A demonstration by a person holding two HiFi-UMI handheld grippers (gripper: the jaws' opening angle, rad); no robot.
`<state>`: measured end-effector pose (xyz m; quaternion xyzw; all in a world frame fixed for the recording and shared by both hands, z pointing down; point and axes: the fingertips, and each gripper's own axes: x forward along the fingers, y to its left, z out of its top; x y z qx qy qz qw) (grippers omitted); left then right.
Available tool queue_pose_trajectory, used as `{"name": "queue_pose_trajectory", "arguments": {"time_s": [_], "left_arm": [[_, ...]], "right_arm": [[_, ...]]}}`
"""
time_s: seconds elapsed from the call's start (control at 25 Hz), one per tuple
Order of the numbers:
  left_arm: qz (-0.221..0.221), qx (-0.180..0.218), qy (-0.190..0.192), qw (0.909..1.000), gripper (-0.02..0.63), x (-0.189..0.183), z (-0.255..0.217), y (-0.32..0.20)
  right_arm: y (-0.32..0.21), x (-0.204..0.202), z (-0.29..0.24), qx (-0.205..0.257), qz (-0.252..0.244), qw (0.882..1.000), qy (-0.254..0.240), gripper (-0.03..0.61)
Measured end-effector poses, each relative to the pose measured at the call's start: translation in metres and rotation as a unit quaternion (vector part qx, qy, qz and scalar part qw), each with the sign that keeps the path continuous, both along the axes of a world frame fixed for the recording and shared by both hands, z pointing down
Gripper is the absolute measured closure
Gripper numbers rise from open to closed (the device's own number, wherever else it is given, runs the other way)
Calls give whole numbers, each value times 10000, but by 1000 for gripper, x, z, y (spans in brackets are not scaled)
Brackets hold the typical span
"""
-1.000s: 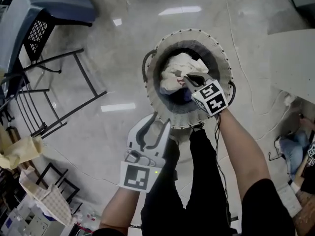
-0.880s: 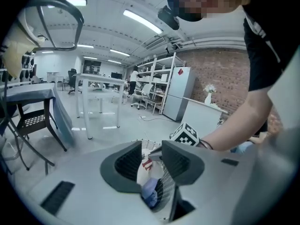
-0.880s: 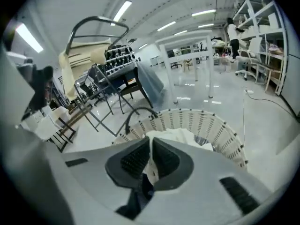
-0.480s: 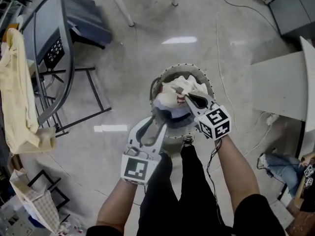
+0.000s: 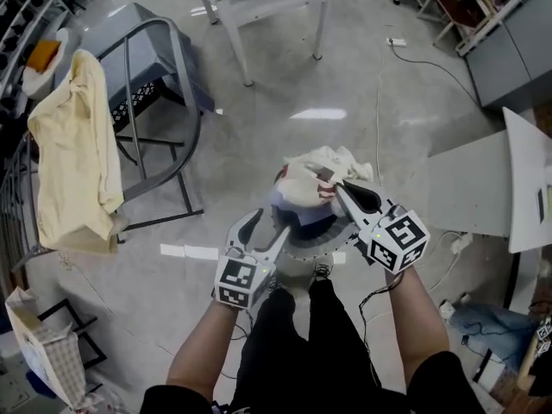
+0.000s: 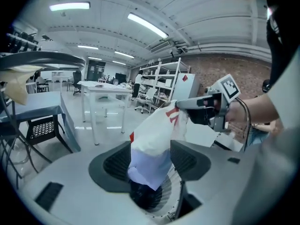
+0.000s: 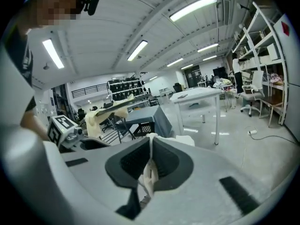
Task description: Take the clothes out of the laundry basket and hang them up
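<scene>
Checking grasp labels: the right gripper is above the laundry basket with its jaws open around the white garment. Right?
Not open. The right gripper is above the laundry basket with its jaws shut on the white garment. The right gripper view shows them closed together, with the cloth pinched between.

This is a big workshop or lab hall, with a polished concrete floor [image 5: 259, 136], metal shelves [image 6: 161, 81], white work tables [image 6: 101, 85] and long tube lights [image 6: 147, 25].
</scene>
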<state>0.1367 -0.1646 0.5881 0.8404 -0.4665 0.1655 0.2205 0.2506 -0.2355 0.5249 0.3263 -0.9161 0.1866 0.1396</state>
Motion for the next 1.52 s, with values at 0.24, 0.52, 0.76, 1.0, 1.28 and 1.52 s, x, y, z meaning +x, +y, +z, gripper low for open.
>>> {"name": "queue_pose_trajectory", "arguments": {"time_s": [0.24,0.52,0.76,1.0,1.28,1.52], "left_arm": [[-196,-285,685,9970,339,-12,-35,-6],[-93,-534,1510,9870,308,-7,-71,-2],[386,-979,2723,9564,311,19,-97,16],[-74,-369,2941,9551,589,-16,-142,16],[-397,1154,1899,9742,592,-86,-222,13],[-484,1825,1558,9696,592,-124,-270,26]], "right_arm": [[10,-13,-99,607,-238,9977,-201,557],[34,-26,-181,1340,-565,9893,-90,557],[40,-36,-216,1664,-606,9842,-27,557],[41,-35,-215,1518,-248,9881,-43,557],[53,-46,-179,1046,17,9945,-1,557],[94,-87,-158,864,-254,9959,-86,554]]}}
